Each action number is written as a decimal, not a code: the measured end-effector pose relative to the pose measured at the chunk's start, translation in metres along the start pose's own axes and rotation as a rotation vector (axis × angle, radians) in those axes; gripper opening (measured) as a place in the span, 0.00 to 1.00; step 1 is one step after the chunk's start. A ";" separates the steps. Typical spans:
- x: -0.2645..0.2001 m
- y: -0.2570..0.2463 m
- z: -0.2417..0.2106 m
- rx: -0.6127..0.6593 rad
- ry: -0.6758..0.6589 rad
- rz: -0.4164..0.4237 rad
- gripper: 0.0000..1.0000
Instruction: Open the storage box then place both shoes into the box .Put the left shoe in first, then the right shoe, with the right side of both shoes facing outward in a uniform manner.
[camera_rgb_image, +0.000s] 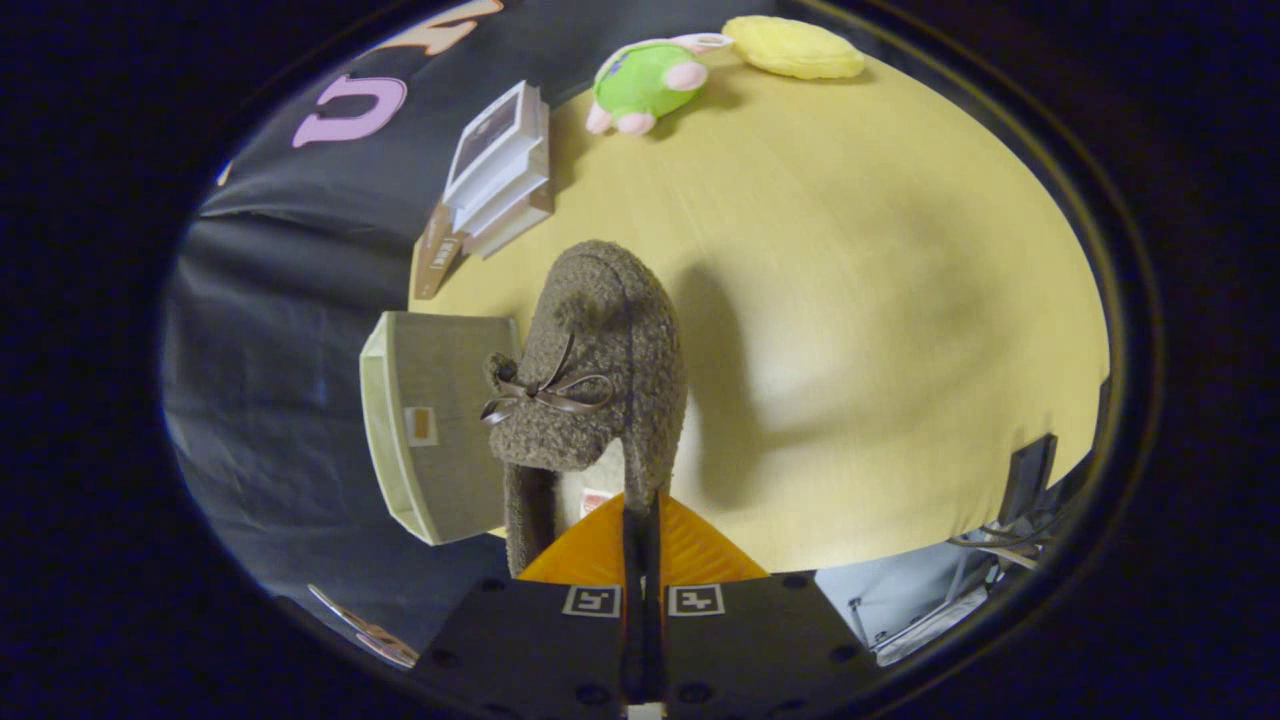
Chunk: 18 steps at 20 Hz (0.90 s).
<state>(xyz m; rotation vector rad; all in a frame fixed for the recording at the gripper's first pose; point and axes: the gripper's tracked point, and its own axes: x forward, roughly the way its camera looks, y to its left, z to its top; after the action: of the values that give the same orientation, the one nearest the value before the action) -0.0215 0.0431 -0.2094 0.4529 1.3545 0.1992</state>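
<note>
A fuzzy grey-brown slipper (596, 370) with a small ribbon bow hangs in the air, held by its heel rim between my two orange fingers (690, 555). My gripper (640, 545) is shut on that rim, and the slipper's toe points away from me over the yellow table (880, 300). Just left of the slipper, at the table's edge, stands the grey fabric storage box (430, 420); I cannot tell whether its lid is open. The slipper hides part of the box's right side.
A stack of white books (500, 165) lies beyond the box, with a brown box (437, 250) beside it. A green plush toy (645, 85) and a yellow cushion (795, 47) sit at the far side. Cables and a stand (1010, 520) are off the near right edge.
</note>
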 end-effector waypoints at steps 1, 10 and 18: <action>-0.006 0.014 -0.002 -0.004 0.000 0.029 0.03; -0.057 0.149 -0.008 -0.098 -0.026 0.230 0.03; -0.016 0.249 -0.037 -0.156 0.046 0.327 0.03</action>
<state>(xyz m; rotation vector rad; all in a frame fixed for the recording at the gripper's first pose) -0.0309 0.2676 -0.0945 0.5390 1.2927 0.5841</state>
